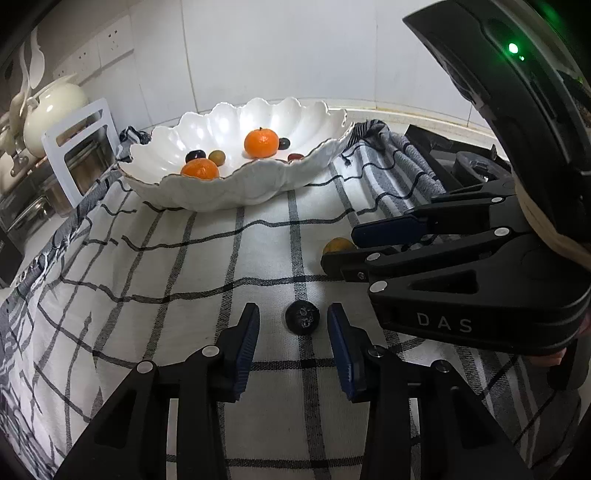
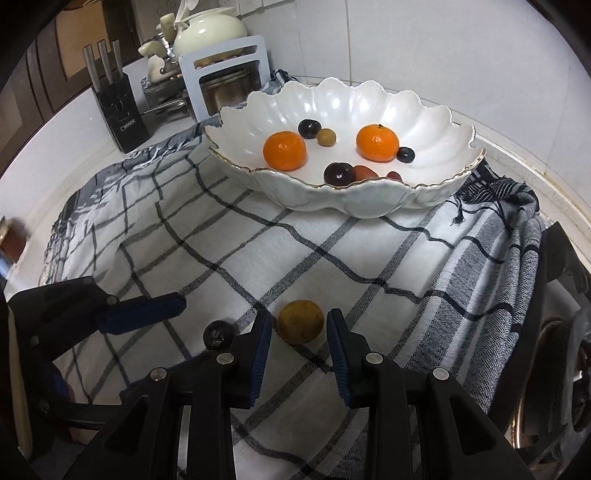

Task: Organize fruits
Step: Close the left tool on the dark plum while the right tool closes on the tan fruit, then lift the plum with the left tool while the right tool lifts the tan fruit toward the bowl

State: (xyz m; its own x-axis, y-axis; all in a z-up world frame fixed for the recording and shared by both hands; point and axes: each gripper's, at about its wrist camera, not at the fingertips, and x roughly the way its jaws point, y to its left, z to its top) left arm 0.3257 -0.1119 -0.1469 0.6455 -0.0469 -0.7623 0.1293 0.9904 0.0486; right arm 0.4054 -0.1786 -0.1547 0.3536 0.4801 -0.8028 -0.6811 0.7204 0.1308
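Observation:
A dark blueberry (image 1: 302,317) lies on the checked cloth (image 1: 184,258) between the fingers of my left gripper (image 1: 293,317), which is open with a gap on each side of the berry. My right gripper (image 2: 298,319) is open around a small yellow-brown fruit (image 2: 301,321) on the cloth, its pads close beside the fruit but not pressing it. The left wrist view shows the right gripper (image 1: 340,251) just to the right, with that fruit (image 1: 338,244) at its tips. Behind stands a white scalloped bowl (image 2: 332,184) with two tangerines (image 2: 284,150) and several small dark, yellow and red fruits.
A knife block (image 2: 118,107), a cream teapot (image 2: 208,31) and a white rack (image 2: 225,74) in front of a steel pot stand at the back left. A black stove (image 1: 461,158) borders the cloth on the right. Tiled wall rises behind the bowl.

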